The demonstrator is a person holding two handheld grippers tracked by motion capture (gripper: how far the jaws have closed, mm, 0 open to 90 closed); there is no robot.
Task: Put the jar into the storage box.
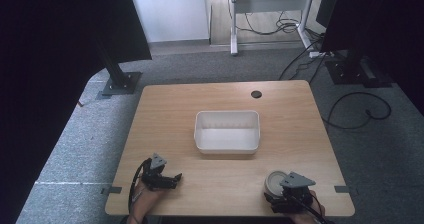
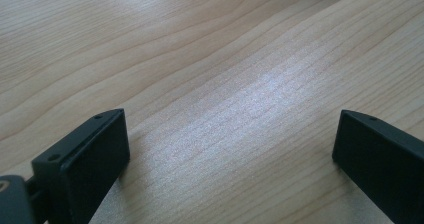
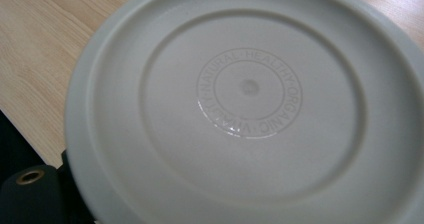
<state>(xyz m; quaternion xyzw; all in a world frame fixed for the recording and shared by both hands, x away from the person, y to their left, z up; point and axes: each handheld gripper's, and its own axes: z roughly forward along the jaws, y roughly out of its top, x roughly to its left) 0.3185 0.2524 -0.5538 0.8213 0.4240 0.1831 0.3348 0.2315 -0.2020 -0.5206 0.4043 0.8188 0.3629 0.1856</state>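
A round container with a pale grey lid (image 1: 274,182) stands near the table's front edge at the right. My right gripper (image 1: 286,188) is over it from the near side, shut on it. In the right gripper view the lid (image 3: 245,104) is very close, embossed with a ring of letters, and one black jaw touches its rim at the bottom left while the other is hidden. My left gripper (image 1: 176,178) lies low at the front left, open. Bare wood lies between its fingertips (image 2: 230,154).
A white rectangular tub (image 1: 227,131) sits empty in the middle of the wooden table (image 1: 165,109). A small dark round hole (image 1: 256,94) is near the far edge. Grey carpet, black stands and cables surround the table.
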